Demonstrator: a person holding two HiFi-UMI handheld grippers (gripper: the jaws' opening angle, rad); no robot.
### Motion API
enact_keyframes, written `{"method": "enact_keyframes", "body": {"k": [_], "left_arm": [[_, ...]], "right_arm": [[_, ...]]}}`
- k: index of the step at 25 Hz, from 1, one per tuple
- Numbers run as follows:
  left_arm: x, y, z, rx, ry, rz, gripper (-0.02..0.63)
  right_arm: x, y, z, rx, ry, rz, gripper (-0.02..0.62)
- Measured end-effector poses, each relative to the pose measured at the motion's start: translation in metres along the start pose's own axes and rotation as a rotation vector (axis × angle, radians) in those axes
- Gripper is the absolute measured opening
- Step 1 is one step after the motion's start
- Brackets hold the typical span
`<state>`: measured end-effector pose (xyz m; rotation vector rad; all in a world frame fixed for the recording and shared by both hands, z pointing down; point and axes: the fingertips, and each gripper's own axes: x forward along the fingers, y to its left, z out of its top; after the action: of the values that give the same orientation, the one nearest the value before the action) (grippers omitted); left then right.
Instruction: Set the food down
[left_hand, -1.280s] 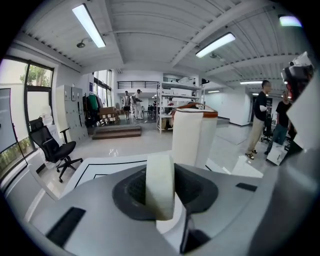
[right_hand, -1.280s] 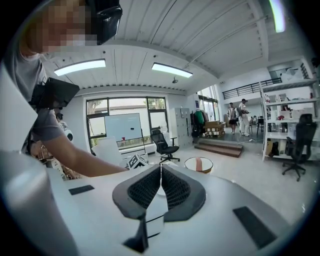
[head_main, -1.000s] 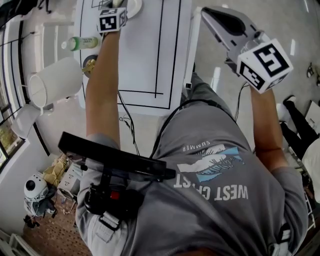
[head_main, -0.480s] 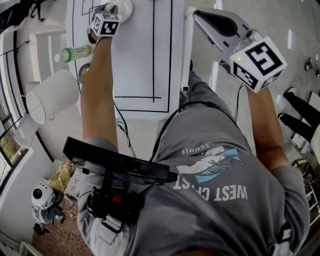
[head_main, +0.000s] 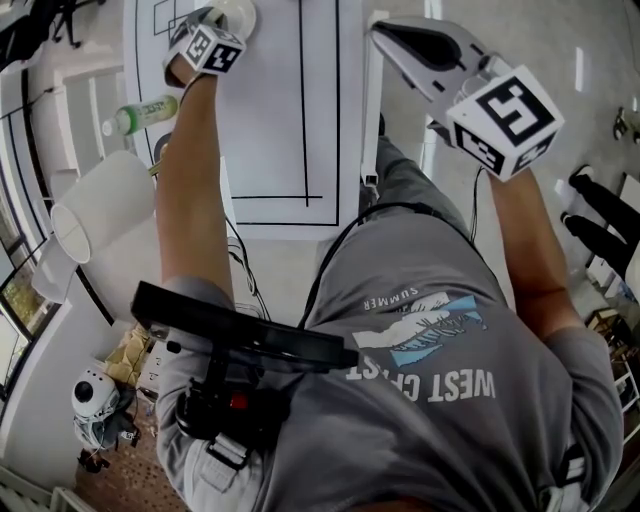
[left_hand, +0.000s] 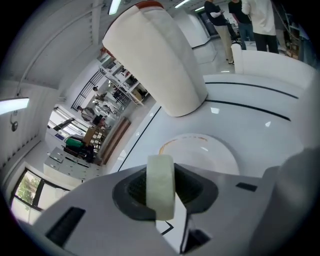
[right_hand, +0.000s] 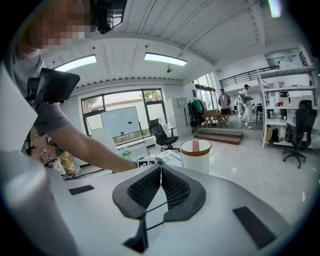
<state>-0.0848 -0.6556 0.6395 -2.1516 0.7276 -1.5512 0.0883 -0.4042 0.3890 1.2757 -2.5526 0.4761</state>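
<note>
Change since a second ago is slight: the left forearm reaches a little farther over the counter, the marker cube on its hand-held gripper has turned, and the bottle sits lower in the head view. The right arm has kept its raised pose.

Nearest, both forearms run forward from the shoulders. The right forearm is bent up and carries the right hand-held gripper off the counter's right edge, in the air, well apart from the plate. Its jaws are pressed together with nothing between them.

The left forearm is stretched straight out along the counter's left side. The left hand-held gripper is clamped on the slice, a pale, whitish-green disc. The slice stands on edge, with its flat faces against the dark ribbed pads and its rim towards the camera. It is still in the jaws, at the near rim of the white plate; whether it touches the plate cannot be told.

An orange-brown smear marks the plate's far left rim. Just beyond the plate stands a white tub with an orange rim.
</note>
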Motion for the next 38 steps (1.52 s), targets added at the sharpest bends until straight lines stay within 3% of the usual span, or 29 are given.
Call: {"method": "enact_keyframes", "body": {"k": [8, 13, 19, 26, 38], "left_arm": [[0.01, -0.001, 0.002, 0.105, 0.031, 0.012, 0.101], [0.013, -0.007, 0.001, 0.149, 0.057, -0.029, 0.101], [0.007, -0.018, 0.0, 0.113, 0.048, -0.069, 0.107], [0.001, -0.027, 0.002, 0.068, 0.025, -0.11, 0.195], [-0.022, -0.023, 0.005, 0.011, -0.013, -0.081, 0.196]], "right_arm": [[0.005, -0.001, -0.009, 0.014, 0.014, 0.006, 0.008], [0.007, -0.002, -0.009, 0.024, 0.012, 0.003, 0.008], [0.006, 0.002, -0.01, 0.02, 0.024, 0.011, 0.009], [0.011, 0.011, -0.015, 0.026, 0.038, 0.02, 0.008], [0.005, 0.026, -0.015, 0.028, 0.036, 0.023, 0.009]]}}
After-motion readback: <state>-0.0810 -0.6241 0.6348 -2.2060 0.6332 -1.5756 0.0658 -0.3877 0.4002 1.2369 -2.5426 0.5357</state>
